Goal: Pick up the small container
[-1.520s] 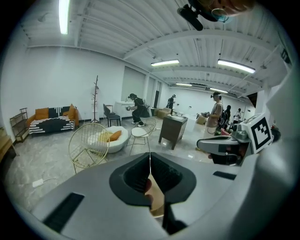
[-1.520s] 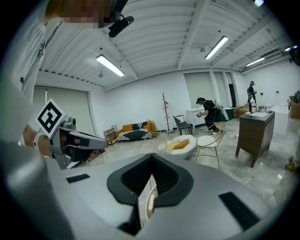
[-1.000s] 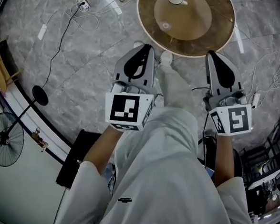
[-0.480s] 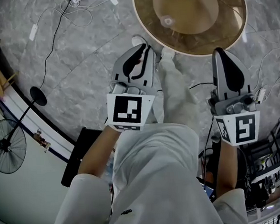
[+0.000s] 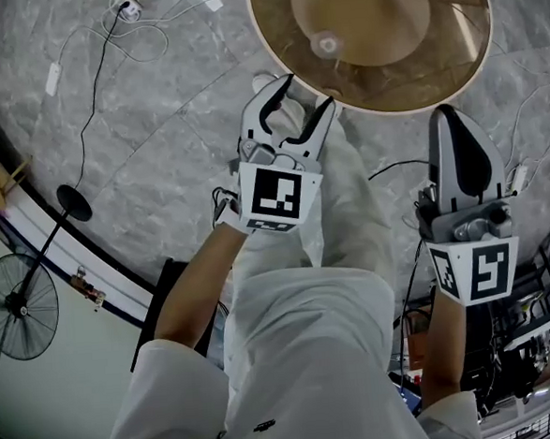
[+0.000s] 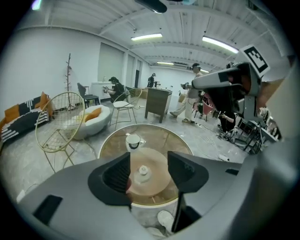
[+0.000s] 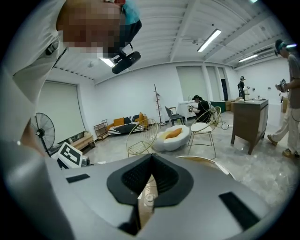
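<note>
At frame centre the left gripper [image 5: 306, 94] has just spread its empty fingers and dipped toward the round surface [image 5: 461, 55] at the top, where the small container [image 5: 327, 43] sits untouched, so a grab looks near; the right gripper [image 5: 456, 117] keeps its fingers closed on nothing.

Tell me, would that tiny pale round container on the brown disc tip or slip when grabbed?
The tiny pale round container looks squat, so it probably won't tip easily. Its surface seems smooth and shiny, so it may slip. Much smaller than the white cup, it is likely light and could skid if nudged.
</note>
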A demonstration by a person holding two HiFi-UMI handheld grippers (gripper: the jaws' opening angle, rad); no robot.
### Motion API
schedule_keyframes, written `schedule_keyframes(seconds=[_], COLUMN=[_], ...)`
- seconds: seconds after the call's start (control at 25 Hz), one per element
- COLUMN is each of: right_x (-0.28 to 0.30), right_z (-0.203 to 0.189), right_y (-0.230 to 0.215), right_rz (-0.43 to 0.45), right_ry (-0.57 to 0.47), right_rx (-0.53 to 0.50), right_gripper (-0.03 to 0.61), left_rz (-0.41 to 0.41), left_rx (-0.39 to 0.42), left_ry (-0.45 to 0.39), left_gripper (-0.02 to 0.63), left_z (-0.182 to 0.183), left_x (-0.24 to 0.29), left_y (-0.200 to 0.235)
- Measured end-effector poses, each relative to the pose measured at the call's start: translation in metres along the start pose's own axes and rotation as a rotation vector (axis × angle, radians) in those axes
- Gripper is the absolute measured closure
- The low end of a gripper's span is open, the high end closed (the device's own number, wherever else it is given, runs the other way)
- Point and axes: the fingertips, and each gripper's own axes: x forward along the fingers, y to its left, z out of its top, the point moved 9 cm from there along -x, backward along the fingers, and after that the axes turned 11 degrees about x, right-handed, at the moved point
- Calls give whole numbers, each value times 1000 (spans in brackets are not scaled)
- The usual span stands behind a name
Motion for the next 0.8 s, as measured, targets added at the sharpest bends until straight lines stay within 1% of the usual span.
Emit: schedule_keyframes(seconds=[0.12, 0.24, 0.4, 0.64, 0.8], right_x=[-5, -4, -2, 6, 7], right_z=[-13, -26, -41, -67, -83], right_y=[0, -4, -8, -12, -16], right_rz=[-10, -28, -54, -71, -85], right_ry=[22, 30, 31, 40, 58], right_rx=[7, 22, 51, 103, 136], right_gripper=[571, 571, 571, 571, 571], left_rz=[-45, -36, -25, -8, -29], left_rx=[-5, 30, 79, 102, 137], left_ry=[-13, 0, 36, 60, 77], left_gripper=[329, 309, 301, 291, 290], left_z=[-16, -29, -49, -84, -101], left_x=[15, 30, 51, 84, 104], left_y=[-6, -6, -8, -6, -8])
